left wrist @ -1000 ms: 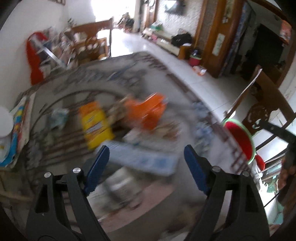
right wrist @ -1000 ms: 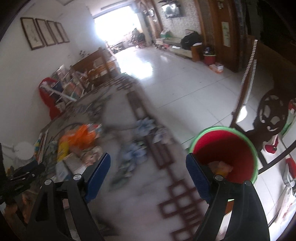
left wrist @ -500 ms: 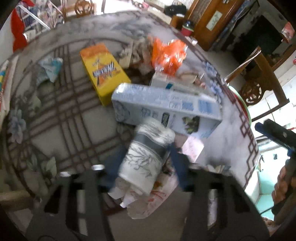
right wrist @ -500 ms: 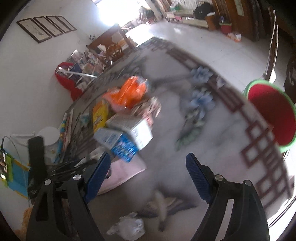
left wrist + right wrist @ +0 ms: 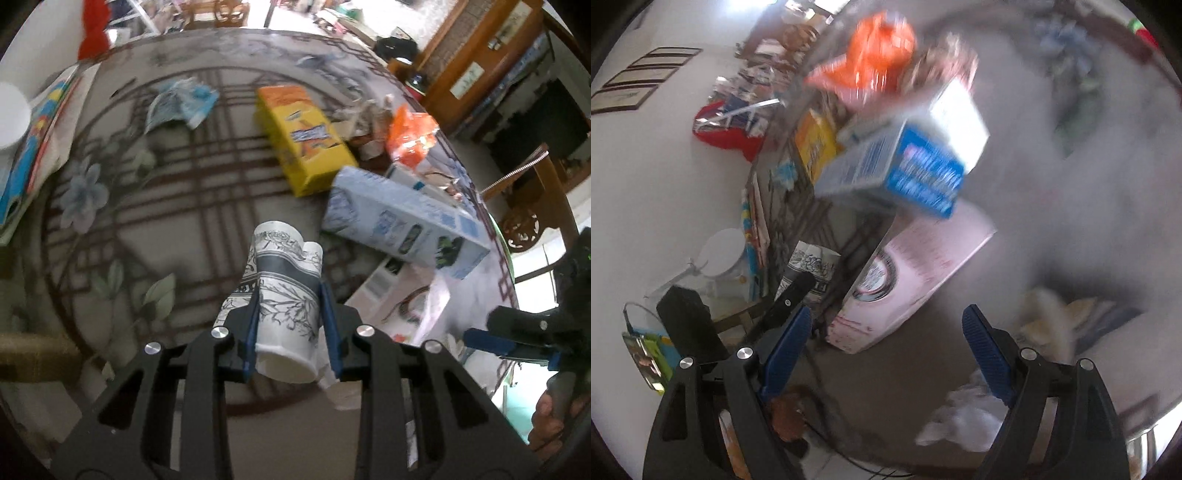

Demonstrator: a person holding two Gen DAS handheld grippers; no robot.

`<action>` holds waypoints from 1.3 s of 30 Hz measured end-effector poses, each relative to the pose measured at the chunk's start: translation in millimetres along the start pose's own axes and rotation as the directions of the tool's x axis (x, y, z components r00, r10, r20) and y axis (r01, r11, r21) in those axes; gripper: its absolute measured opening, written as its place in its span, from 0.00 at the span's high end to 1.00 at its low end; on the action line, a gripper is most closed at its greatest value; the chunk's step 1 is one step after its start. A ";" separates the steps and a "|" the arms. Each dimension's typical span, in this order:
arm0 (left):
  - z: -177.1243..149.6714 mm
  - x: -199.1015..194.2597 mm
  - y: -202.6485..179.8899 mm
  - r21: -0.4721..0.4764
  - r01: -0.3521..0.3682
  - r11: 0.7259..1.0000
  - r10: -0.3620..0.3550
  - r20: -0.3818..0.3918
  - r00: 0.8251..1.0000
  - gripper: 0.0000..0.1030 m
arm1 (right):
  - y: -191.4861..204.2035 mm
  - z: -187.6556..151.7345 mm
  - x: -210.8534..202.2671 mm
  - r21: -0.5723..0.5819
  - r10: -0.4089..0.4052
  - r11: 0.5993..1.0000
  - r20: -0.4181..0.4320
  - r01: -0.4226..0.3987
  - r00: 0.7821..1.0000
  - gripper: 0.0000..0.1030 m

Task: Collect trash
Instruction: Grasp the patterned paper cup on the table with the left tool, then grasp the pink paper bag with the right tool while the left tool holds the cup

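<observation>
A crumpled paper cup [image 5: 284,266] with a grey floral print lies on the patterned table [image 5: 147,221]. My left gripper [image 5: 290,295] is closing on it, and both blue pads press its sides. In the right wrist view the same cup [image 5: 812,264] shows at the left with the left gripper's black finger on it. My right gripper [image 5: 886,314] stands open over the table with nothing between its fingers. A pink box [image 5: 916,273] lies just ahead of it, and a crumpled white tissue [image 5: 960,421] lies by its right finger.
More trash lies beyond the cup: a yellow box [image 5: 306,136], a light-blue carton [image 5: 399,225], an orange wrapper [image 5: 413,136] and a blue-white wrapper [image 5: 181,105]. Magazines [image 5: 33,140] sit at the table's left edge. A red bin [image 5: 1141,29] shows at the far right.
The left gripper came down over the paper cup and its jaws went from wide open to pressing on it. The right gripper swung from the red bin toward the pile on the table.
</observation>
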State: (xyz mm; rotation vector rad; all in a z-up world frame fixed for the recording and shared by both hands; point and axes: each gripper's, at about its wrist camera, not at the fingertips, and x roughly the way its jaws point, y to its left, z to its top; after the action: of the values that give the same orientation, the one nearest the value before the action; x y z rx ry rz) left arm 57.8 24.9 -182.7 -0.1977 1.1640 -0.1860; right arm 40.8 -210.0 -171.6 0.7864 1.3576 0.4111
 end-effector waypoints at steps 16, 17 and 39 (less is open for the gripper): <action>-23.6 -6.5 27.7 -0.088 0.014 0.996 -0.014 -0.003 1.000 0.39 | 9.9 13.6 52.2 0.085 -0.056 0.994 -0.059 0.061 0.997 0.17; -23.7 -5.4 27.8 -0.086 0.013 0.996 -0.014 -0.006 1.000 0.39 | 9.0 13.6 51.5 0.085 -0.052 0.995 -0.059 0.057 0.997 0.23; -17.4 -6.8 32.0 -0.136 -0.010 0.991 0.012 0.016 1.000 0.78 | 25.4 13.3 33.2 -0.040 -0.048 0.998 0.014 0.049 0.999 0.27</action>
State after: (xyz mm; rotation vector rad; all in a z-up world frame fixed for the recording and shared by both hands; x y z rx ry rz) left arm 40.5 56.5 -191.3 -0.3126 1.1613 -0.0949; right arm 64.6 -173.5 -176.9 0.7206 1.3497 0.3935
